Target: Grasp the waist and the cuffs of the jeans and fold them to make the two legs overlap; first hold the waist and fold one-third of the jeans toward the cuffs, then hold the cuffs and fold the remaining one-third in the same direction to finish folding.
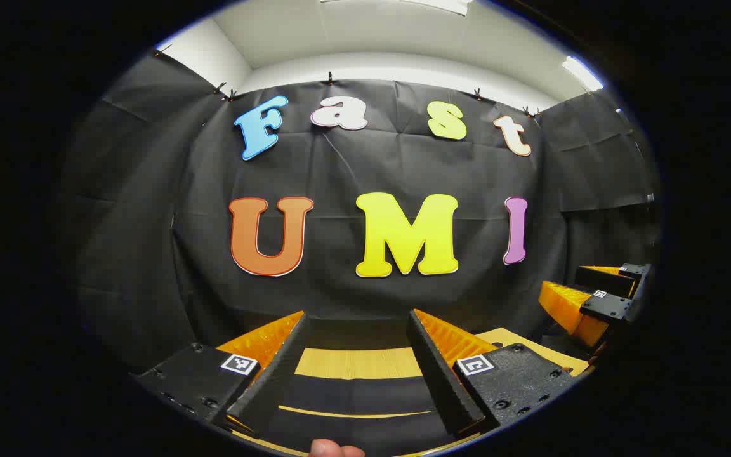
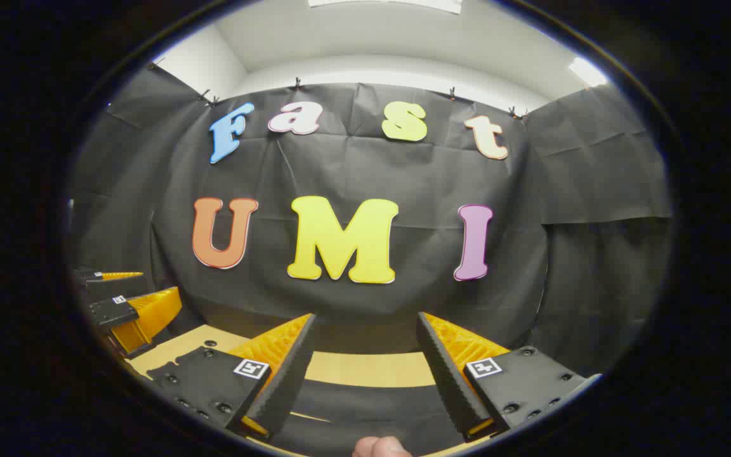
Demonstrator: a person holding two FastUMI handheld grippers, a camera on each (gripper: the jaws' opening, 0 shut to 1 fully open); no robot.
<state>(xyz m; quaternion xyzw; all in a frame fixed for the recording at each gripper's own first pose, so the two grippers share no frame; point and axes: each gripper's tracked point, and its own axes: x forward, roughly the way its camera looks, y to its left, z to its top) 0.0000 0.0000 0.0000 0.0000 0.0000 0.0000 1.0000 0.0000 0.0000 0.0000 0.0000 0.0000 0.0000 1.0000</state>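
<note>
Jeans (image 1: pixel 353 397), seemingly a dark flat cloth, were laid on the pale wooden tabletop (image 1: pixel 353 363). Ridged, wedge-shaped jaws of the left gripper (image 1: pixel 356 314) and right gripper (image 2: pixel 365 315) were spread, nothing pinched.

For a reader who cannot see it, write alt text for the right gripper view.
The right gripper is held open, fingers spread and holding nothing, aimed at the booth's black cloth wall over a wooden table. The left gripper shows at the left edge, and a fingertip at the bottom.
</note>
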